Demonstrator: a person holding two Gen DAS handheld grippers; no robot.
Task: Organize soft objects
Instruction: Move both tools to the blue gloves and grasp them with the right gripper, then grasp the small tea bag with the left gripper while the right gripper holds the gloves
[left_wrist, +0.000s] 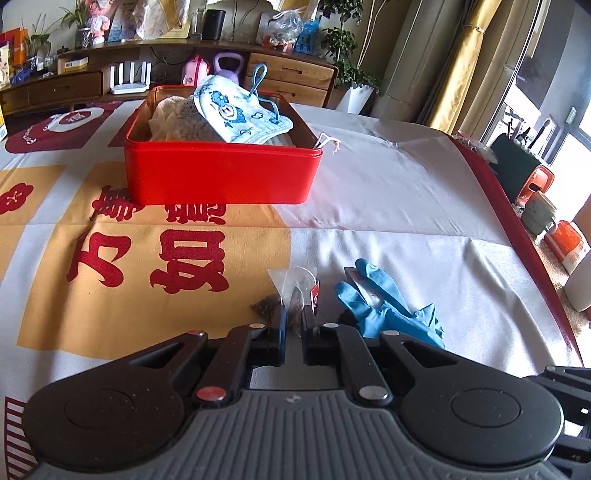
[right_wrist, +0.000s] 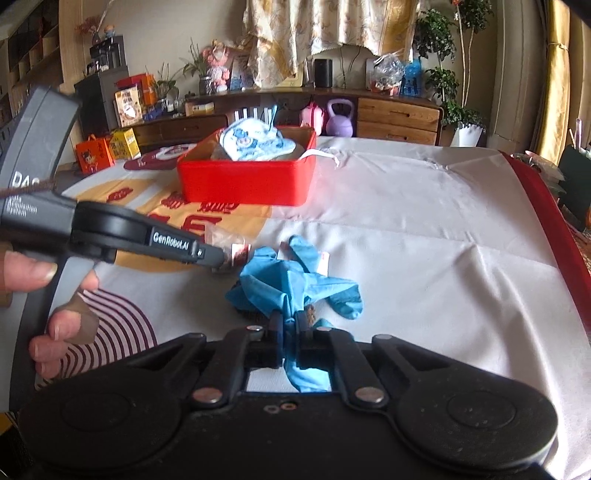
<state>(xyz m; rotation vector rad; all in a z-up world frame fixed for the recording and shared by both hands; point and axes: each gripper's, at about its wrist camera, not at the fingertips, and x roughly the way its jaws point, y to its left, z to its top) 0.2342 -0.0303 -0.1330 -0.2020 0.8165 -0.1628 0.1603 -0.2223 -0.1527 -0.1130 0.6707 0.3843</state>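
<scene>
A clear tea-bag sachet (left_wrist: 293, 282) with a red tag lies on the tablecloth, and my left gripper (left_wrist: 295, 317) is shut on its near end. The right wrist view shows that gripper (right_wrist: 221, 260) from the side with the sachet (right_wrist: 236, 251) at its tip. A crumpled blue glove (right_wrist: 280, 280) lies just right of it, and my right gripper (right_wrist: 291, 325) is shut on its near cuff. A small red-and-white tag (left_wrist: 364, 286) rests on the glove (left_wrist: 384, 310). Farther back stands a red tin (left_wrist: 221, 177) holding a printed face mask (left_wrist: 236, 114) and a cream cloth (left_wrist: 177, 122).
A white looped string (left_wrist: 327, 140) hangs over the tin's right corner. The table's red edge (left_wrist: 517, 229) curves down the right side. A person's hand (right_wrist: 55, 295) holds the left gripper's handle. A wooden sideboard (left_wrist: 288, 74) runs behind the table.
</scene>
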